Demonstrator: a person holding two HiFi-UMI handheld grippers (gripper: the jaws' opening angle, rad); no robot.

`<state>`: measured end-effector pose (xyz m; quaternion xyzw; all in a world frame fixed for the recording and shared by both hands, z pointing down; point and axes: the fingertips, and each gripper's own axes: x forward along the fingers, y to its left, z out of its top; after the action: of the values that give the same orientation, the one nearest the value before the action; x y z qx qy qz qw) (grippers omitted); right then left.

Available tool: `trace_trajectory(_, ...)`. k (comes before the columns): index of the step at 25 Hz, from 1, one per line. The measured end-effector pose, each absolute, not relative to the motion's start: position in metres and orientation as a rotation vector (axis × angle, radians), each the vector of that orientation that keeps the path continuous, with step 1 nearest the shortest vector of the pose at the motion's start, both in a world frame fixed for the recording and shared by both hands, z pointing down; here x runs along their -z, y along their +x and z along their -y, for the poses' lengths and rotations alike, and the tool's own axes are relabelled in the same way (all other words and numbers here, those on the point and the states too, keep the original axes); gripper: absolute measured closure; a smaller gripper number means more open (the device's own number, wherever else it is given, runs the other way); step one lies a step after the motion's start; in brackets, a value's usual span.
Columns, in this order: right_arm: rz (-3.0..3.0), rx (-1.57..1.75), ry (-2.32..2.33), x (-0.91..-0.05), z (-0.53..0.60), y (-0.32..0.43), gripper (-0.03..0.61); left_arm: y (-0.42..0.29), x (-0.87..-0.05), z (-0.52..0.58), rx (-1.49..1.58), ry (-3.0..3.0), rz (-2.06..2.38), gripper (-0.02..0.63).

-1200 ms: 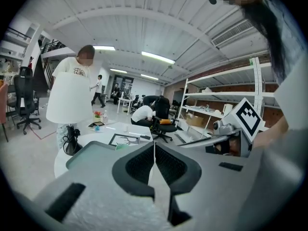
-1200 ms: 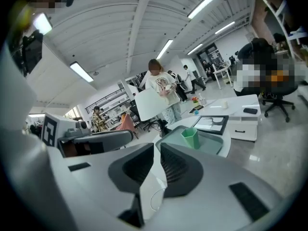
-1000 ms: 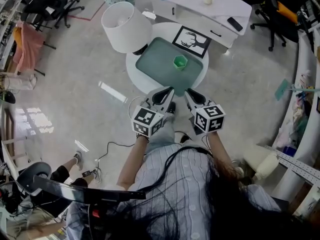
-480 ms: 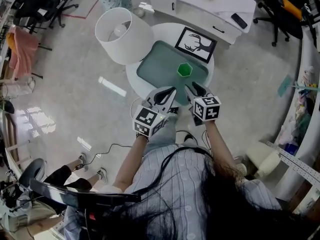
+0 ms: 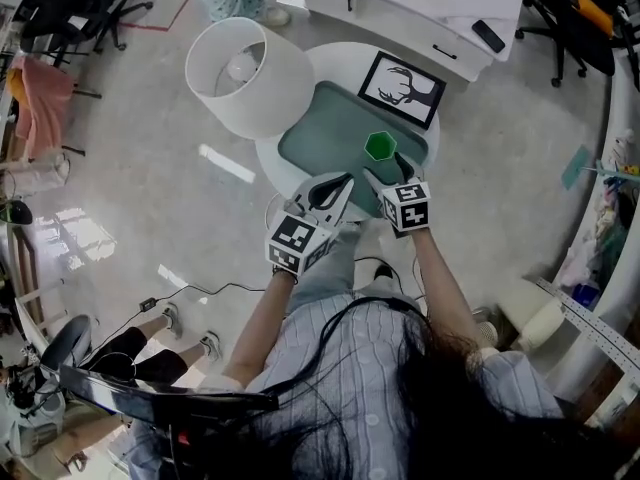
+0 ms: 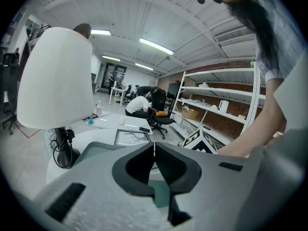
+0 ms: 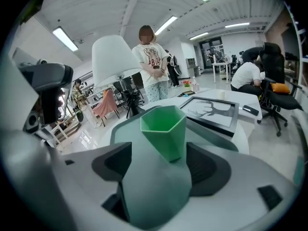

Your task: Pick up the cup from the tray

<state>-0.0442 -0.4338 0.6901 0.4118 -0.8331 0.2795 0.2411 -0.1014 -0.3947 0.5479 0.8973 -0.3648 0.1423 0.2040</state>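
Note:
A green faceted cup (image 5: 380,146) stands upright on the dull green tray (image 5: 325,128) on a round white table. My right gripper (image 5: 388,171) sits low over the tray's near edge, right behind the cup. In the right gripper view the cup (image 7: 163,128) stands between the spread jaws of my right gripper (image 7: 161,165). The jaws have just been opening, and neither pad touches the cup. My left gripper (image 5: 344,179) hovers at the tray's near left edge with its jaws shut and empty; in its own view the left gripper (image 6: 154,150) points over the tray (image 6: 96,150).
A lamp with a big white shade (image 5: 250,76) stands at the tray's left. A framed deer picture (image 5: 402,86) lies just beyond the tray. Farther off are a white bench (image 5: 420,8) with a phone, a standing person (image 7: 154,64) and office chairs.
Both grippers have moved forward toward the tray. The right one dropped to the cup and its jaws opened from shut. The left gripper stayed shut.

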Motion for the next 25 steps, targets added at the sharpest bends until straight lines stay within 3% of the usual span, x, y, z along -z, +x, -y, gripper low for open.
trace_trajectory(10, 2.219, -0.733, 1.126, -0.708, 0.463, -0.051, 0.222, -0.111, -0.554, 0.407, -0.377, 2.469, 1.011, 0.598)
trace_trajectory(25, 2.192, -0.681, 1.105, -0.720, 0.475, -0.057, 0.249, -0.136, -0.567, 0.403, -0.390, 2.411, 1.047, 0.598)
